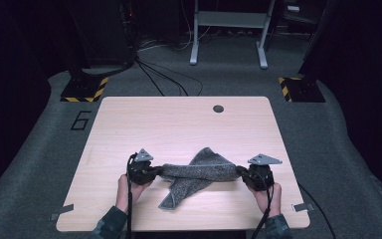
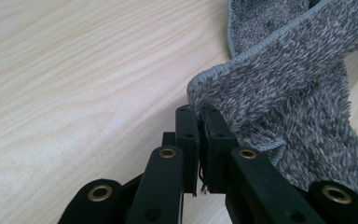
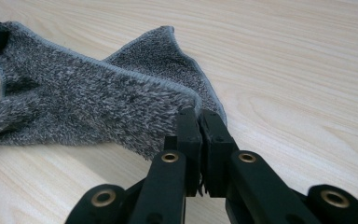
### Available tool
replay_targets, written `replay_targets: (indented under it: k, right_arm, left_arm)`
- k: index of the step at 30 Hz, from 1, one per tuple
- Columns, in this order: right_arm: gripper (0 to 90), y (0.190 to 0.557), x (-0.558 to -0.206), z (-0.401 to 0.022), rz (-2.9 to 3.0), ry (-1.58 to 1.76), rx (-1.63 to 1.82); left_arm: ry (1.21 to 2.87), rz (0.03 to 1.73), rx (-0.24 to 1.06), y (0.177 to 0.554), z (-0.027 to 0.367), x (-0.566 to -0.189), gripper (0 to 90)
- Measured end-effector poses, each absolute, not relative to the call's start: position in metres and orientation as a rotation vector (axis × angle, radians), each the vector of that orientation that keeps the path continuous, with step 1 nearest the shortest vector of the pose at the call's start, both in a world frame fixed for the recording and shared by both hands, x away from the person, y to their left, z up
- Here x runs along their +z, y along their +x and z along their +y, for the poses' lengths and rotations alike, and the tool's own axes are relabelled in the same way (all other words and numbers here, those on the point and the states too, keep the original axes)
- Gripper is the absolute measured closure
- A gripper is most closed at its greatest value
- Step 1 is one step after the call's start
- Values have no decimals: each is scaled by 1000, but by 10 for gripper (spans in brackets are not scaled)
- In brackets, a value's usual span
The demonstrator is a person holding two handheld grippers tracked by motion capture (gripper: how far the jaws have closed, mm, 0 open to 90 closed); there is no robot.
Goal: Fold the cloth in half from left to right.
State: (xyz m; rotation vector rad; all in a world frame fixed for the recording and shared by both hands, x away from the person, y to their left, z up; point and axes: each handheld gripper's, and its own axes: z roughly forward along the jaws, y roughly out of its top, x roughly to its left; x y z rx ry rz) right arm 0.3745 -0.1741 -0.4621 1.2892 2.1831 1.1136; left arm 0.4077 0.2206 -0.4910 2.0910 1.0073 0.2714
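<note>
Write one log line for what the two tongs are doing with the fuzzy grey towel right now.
left tongs: shut on towel corner | right tongs: shut on towel corner | grey towel: stretched between them, rest draped on table

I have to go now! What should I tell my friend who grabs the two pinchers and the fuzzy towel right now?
Left gripper: shut on one corner of the fuzzy grey towel.
Right gripper: shut on the towel's opposite end.
Towel: stretched between both grippers near the front of the light wooden table, bunched in the middle, with one flap pointing back and one hanging forward onto the tabletop.
Done: both ends gripped.
Left: probably spreading it flat or folding it; it is still twisted, so keep both grips tight.
</note>
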Motion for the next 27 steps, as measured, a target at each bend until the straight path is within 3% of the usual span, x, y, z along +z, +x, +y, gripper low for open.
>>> replay_targets:
  k: [11, 17, 21, 23, 25, 27]
  right_arm:
    - [886, 395, -465, -171, 2191, 1304, 1115]
    - [890, 432, -465, -165, 2210, 1311, 1078]
    - [890, 466, -457, -160, 2214, 1318, 1050]
    - [890, 492, -434, -156, 2176, 1283, 1040]
    - [891, 497, -426, -154, 2162, 1274, 1052]
    - [891, 508, -394, -150, 2101, 1233, 1070]
  left_arm:
    - [2081, 1045, 230, 423, 224, -497, 868]
    - [2108, 1066, 245, 452, 225, -495, 872]
    - [2152, 1063, 347, 476, 221, -480, 874]
    - [2149, 1065, 407, 490, 218, -467, 875]
    - [2126, 1061, 451, 503, 217, -448, 875]
    - [2081, 1052, 524, 515, 219, -415, 875]
